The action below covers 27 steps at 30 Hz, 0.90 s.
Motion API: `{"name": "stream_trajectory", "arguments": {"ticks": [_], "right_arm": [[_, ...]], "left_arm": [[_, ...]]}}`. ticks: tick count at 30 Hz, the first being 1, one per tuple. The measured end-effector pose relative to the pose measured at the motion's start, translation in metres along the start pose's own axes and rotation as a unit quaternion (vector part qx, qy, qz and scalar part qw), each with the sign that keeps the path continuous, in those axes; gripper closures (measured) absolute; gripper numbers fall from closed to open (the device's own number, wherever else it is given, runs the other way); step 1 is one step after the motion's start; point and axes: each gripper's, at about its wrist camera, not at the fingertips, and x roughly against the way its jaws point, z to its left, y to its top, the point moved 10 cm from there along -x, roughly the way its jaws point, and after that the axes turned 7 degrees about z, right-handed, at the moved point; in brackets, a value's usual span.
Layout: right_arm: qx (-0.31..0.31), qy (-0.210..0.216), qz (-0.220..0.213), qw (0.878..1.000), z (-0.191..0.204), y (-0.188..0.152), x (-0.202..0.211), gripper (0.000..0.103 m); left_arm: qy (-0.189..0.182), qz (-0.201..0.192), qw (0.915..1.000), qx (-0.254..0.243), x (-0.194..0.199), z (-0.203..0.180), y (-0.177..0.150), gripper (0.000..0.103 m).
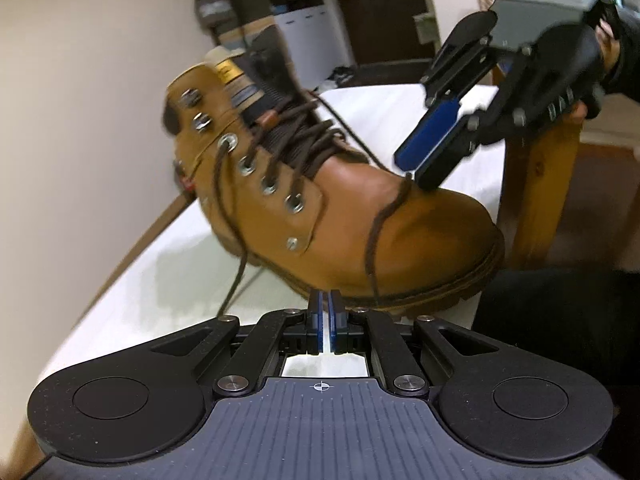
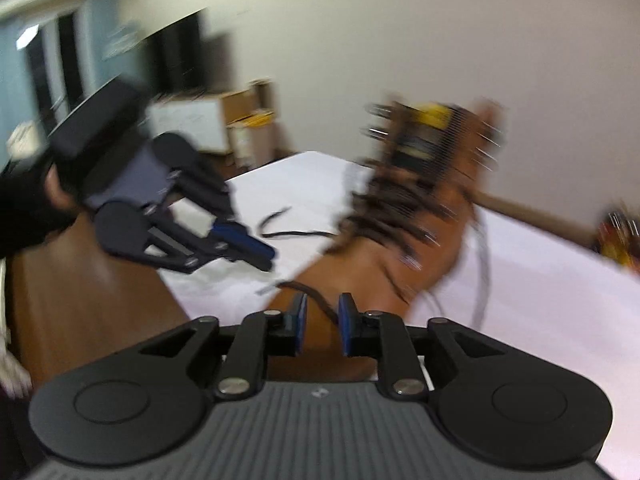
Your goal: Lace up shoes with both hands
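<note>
A tan leather boot [image 1: 360, 216] with dark brown laces stands on the white table [image 1: 160, 280], toe toward me. One loose lace [image 1: 374, 240] runs from the tongue over the toe cap and down to the sole. My left gripper [image 1: 325, 304] is just in front of the sole edge, its blue pads almost together with nothing seen between them. My right gripper [image 1: 416, 170] touches down on the toe where that lace bends. In the blurred right wrist view my right gripper [image 2: 323, 320] stands open with the lace [image 2: 316, 300] running between its fingers over the boot [image 2: 360, 264]. My left gripper [image 2: 260, 252] hovers left of the toe.
A wooden chair frame [image 1: 548, 184] stands beyond the table's right edge. A hand [image 1: 612, 52] holds the right gripper. Another lace end [image 1: 236, 280] trails on the table left of the boot. Cardboard boxes [image 2: 240, 120] sit by the far wall.
</note>
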Motion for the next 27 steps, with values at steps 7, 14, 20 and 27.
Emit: {"name": "stream_trajectory", "arguments": {"ticks": [7, 14, 20, 27], "right_arm": [[0.079, -0.016, 0.064, 0.995, 0.007, 0.009, -0.031, 0.101], [0.047, 0.009, 0.057, 0.997, 0.011, 0.008, -0.025, 0.101], [0.046, 0.015, 0.047, 0.998, 0.013, 0.006, -0.022, 0.099], [0.091, 0.002, 0.038, 0.995, 0.022, 0.015, -0.028, 0.086]], "left_arm": [[-0.056, -0.034, 0.9967, 0.049, 0.01, -0.012, 0.004, 0.089], [-0.041, -0.022, 0.9984, 0.033, -0.004, -0.011, 0.0, 0.089], [-0.039, -0.033, 0.9986, 0.017, 0.003, -0.012, 0.004, 0.1], [-0.035, -0.034, 0.9987, -0.016, 0.007, -0.016, 0.008, 0.1]]}}
